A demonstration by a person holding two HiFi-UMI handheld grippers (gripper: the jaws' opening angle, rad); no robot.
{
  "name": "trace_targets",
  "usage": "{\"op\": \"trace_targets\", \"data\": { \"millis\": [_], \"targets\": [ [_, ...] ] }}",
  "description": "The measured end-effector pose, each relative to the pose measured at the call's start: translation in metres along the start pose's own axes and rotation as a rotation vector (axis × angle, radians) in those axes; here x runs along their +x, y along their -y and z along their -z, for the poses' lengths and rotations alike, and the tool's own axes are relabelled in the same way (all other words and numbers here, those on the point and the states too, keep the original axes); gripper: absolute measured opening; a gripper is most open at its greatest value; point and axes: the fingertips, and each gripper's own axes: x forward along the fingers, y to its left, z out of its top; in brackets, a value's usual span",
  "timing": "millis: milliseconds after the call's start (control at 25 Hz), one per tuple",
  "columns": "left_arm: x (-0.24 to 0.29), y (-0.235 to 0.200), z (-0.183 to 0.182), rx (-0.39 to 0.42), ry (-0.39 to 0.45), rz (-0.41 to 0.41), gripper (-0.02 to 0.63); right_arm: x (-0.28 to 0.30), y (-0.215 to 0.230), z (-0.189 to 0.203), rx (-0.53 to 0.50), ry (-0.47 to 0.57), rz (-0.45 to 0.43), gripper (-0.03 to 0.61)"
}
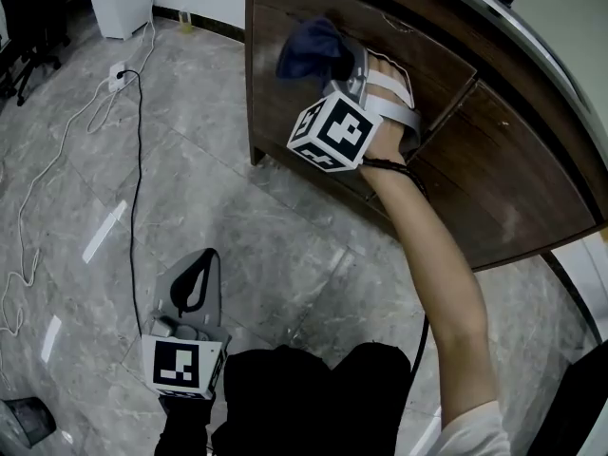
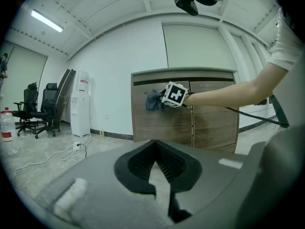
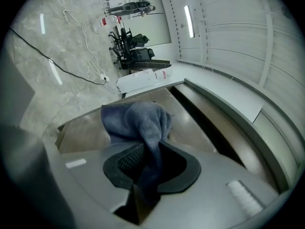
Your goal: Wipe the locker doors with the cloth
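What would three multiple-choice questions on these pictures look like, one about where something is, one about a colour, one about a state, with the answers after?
1. Where is the cloth?
A. lying on the floor
B. up at the wooden front of the locker
C. draped over a chair

2. What colour is the cloth?
A. dark blue
B. yellow
C. white

3. What state is the right gripper in?
A. open and empty
B. open around a bottle
C. shut on the cloth

Answers:
1 B, since the head view shows the cloth raised at the locker's brown door panels.
2 A, since it looks dark blue in the head view and both gripper views.
3 C, since the right gripper view shows the cloth pinched between the jaws and bunched beyond them.
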Motion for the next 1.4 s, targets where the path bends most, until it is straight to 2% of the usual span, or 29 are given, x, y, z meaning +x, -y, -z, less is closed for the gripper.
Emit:
{"op": "trace_targets", "data": {
  "millis": [160,440,960,1160,1280,1400],
  "targets": [
    [-0.002,-0.007,0.011,-0.003,-0.015,-0.011,0.003,0.007,-0.061,0.004,-0.027,-0.031,-0.078,0.074],
    [-0.002,-0.022,0.031,-0.022,-0.04,-0.025,0.002,0.022,-0.172,0.025,-0.155,-0.099,-0.19,0.074],
    [0.0,-0.043,0.067,-0.03,-0.105,-0.055,0.002,0.035,-0.328,0.054,-0.142,-0.211,-0.399,0.074],
    [-0.004,-0.052,0.071,-0.035,-0.117,-0.072,0.002,0.036,-0.341,0.052,-0.11,-0.228,-0.428,0.074],
    [-0.003,-0.05,0.068,-0.042,-0.11,-0.068,0.003,0.04,-0.313,0.038,-0.106,-0.19,-0.389,0.074],
    [-0.002,-0.048,0.064,-0.054,-0.099,-0.064,0.002,0.045,-0.266,0.016,-0.12,-0.138,-0.328,0.072]
  ]
}}
